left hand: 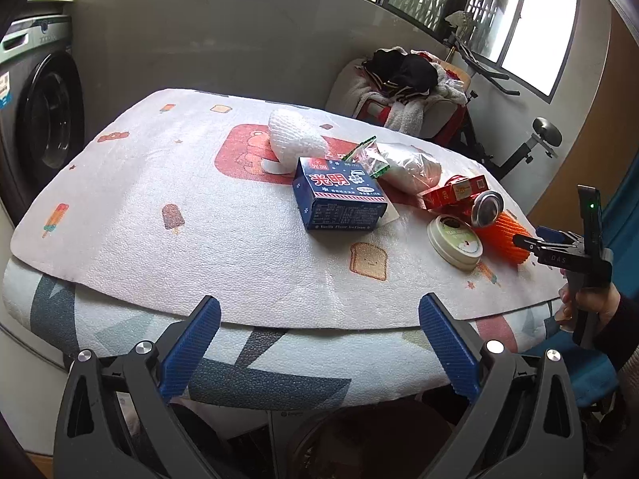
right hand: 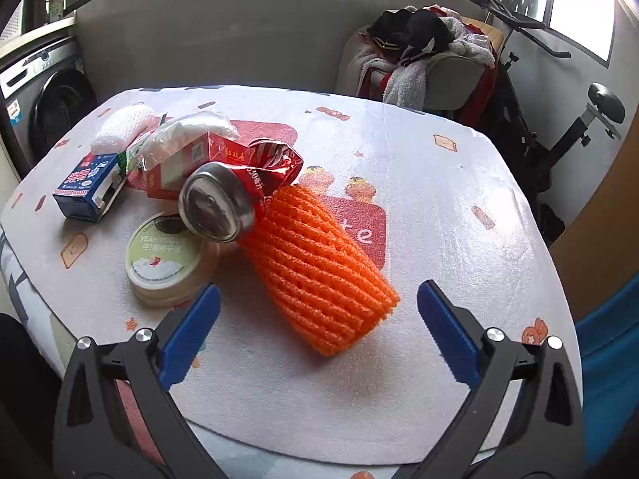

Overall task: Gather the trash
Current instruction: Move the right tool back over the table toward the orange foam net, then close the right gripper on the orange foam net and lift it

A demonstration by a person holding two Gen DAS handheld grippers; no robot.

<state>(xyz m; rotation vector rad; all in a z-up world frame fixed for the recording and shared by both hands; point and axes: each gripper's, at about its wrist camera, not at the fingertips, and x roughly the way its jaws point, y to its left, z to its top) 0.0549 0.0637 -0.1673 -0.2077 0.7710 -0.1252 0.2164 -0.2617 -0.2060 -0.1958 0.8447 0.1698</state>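
Orange foam-net sleeve (right hand: 319, 275), ribbed, lying tilted against crushed can (right hand: 223, 203)

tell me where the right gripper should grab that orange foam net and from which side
Probably across the near, wider open end of the orange foam net, coming straight in from the table edge. It lies on its side, that end toward the open right gripper, and the soft mesh should squash between the fingers. The far end touches the crushed can, so gripping there risks dragging it.

washing machine (left hand: 44, 119) | clothes-heaped chair (right hand: 419, 68) | exercise bike (right hand: 559, 119)
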